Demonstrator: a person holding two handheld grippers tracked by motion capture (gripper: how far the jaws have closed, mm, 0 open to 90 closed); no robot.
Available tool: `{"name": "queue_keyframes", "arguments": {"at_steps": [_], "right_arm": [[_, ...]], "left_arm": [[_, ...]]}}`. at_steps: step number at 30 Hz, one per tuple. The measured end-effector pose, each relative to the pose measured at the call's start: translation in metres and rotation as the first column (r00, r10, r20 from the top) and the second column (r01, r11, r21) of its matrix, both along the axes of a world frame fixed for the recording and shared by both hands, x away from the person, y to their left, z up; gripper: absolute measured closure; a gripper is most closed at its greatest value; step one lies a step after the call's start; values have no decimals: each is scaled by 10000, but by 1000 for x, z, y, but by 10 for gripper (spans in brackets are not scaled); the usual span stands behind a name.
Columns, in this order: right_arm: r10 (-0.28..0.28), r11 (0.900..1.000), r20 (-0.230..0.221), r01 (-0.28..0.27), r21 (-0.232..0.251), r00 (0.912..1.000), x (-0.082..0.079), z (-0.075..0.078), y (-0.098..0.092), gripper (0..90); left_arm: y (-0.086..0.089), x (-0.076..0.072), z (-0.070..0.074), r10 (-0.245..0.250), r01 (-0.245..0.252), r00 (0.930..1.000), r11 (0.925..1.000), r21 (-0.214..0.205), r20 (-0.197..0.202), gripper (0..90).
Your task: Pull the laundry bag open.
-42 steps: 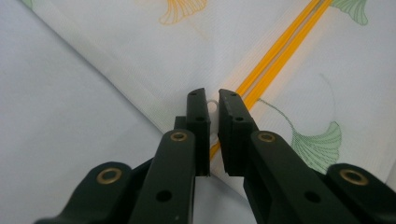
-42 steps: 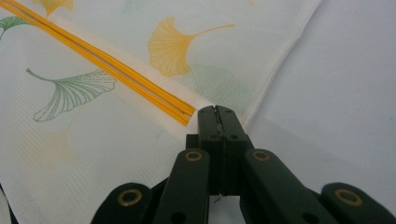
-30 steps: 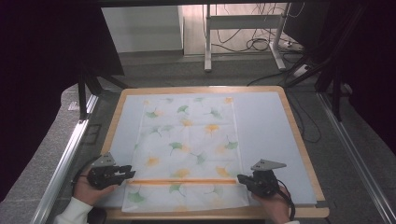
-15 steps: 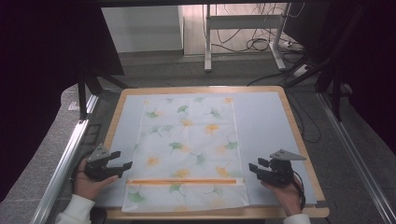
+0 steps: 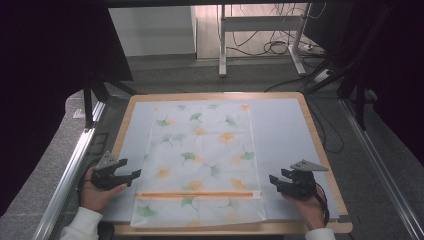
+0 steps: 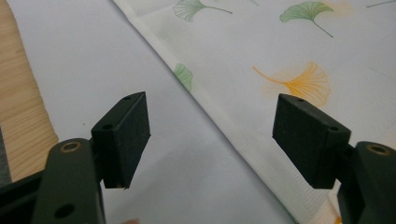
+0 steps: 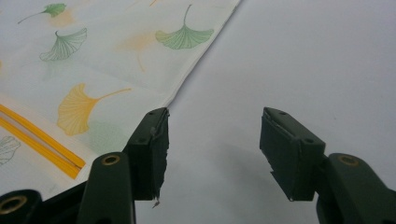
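A white cloth (image 5: 202, 160) printed with green and orange ginkgo leaves lies flat on the pale mat (image 5: 282, 130). An orange stripe (image 5: 197, 194) crosses its near end. My left gripper (image 5: 131, 171) hovers just off the cloth's left edge. Its jaws have just been opening, and there is nothing between them. In the left gripper view the gripper (image 6: 212, 135) frames bare mat and the cloth's hem (image 6: 261, 56). My right gripper (image 5: 276, 179) sits off the right edge, its jaws also just opened wide and empty. The right gripper view shows that gripper (image 7: 215, 149) over mat, with the cloth (image 7: 102, 56) and stripe (image 7: 42, 135) to its left.
The mat rests on a wooden-rimmed table (image 5: 215, 95). Metal rails (image 5: 65, 180) run along both sides. Beyond the far edge are desk legs (image 5: 222, 45) and cables (image 5: 280, 47) on the floor.
Both grippers were at the cloth's near corners by the orange stripe, jaws close together. They have let go, opened and drawn outward, left to the left and right to the right. The cloth lies still.
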State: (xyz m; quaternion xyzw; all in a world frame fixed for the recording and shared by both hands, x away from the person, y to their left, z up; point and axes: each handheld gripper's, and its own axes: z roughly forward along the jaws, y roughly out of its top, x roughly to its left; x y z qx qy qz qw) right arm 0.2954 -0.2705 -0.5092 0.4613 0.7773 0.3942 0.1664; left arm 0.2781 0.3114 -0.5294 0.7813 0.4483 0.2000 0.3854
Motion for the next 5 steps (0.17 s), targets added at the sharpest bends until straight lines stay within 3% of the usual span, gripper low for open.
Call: {"name": "queue_keyframes", "arguments": {"at_steps": [5], "right_arm": [[-12,9999,-17,12,-128,10000,0,-1,1,410]], "left_arm": [[0,0,0,-22,22,10000,10000,62,-37,266]]}}
